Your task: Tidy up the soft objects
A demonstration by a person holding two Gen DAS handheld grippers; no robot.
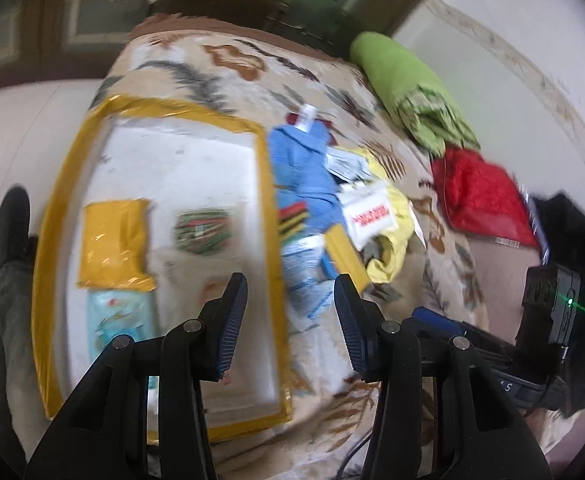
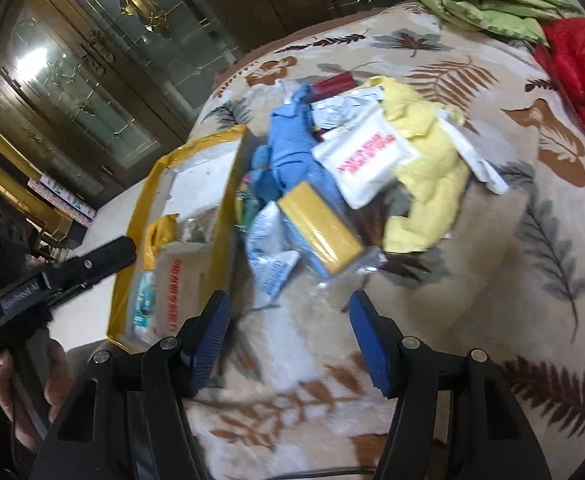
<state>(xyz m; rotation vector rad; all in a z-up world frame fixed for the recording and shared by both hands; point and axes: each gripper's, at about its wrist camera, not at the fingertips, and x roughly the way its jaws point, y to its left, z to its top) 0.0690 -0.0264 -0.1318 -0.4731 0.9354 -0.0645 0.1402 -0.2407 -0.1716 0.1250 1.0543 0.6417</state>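
I log a blue cloth point(image 2: 292, 148), yellow cloth point(image 2: 424, 184) and white packets point(image 2: 364, 160) heaped beside my yellow-rimmed white box point(image 1: 264, 184).

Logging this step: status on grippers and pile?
Left gripper open, empty. Right gripper open, empty. Mixed soft-item pile beside yellow-rimmed white box. Nothing blocking.

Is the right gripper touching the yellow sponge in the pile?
Apart. In the right wrist view the right gripper is open and empty, and bare blanket shows between its fingertips and the yellow sponge.
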